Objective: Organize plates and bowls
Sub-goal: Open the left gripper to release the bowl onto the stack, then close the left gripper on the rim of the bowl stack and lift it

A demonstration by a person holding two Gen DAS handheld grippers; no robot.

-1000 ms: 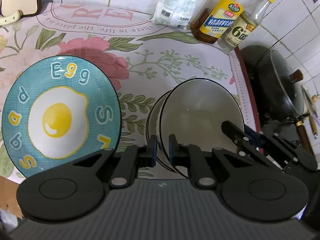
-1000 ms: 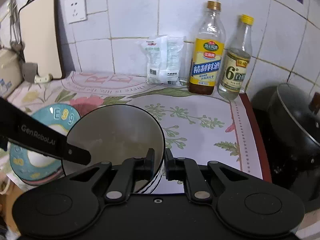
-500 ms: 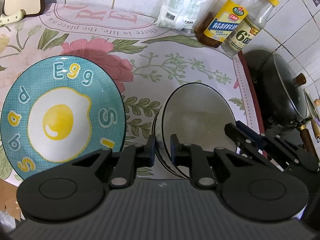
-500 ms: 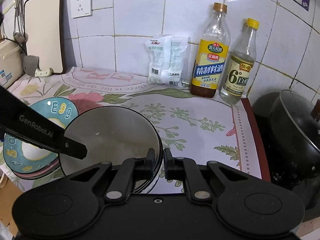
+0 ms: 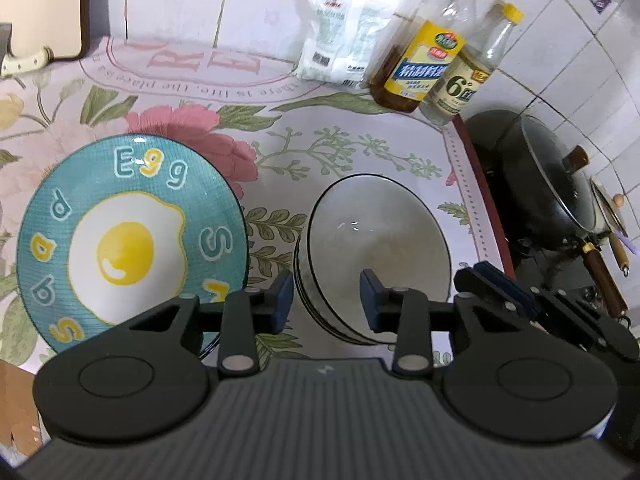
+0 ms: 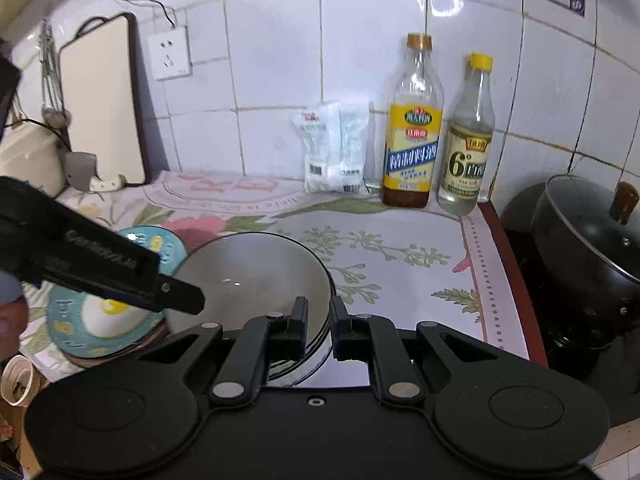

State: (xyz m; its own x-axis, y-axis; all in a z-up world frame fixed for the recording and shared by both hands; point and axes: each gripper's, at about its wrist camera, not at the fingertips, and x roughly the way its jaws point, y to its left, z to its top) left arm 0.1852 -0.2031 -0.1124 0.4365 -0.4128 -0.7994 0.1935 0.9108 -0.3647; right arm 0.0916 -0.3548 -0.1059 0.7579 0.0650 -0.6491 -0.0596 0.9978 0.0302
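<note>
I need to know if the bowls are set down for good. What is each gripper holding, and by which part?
The right gripper pinches the near rim of the bowl stack. The left gripper is opening, its pads off the rim.

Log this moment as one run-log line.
left gripper: opening, straddling bowl stack rim | right gripper: shut on rim | egg plate: beside stack

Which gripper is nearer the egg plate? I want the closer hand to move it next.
Left. The left gripper, jaws opening astride the bowl stack rim, sits right beside the egg plate. The right gripper, shut on the stack's far rim, is farther away.
</note>
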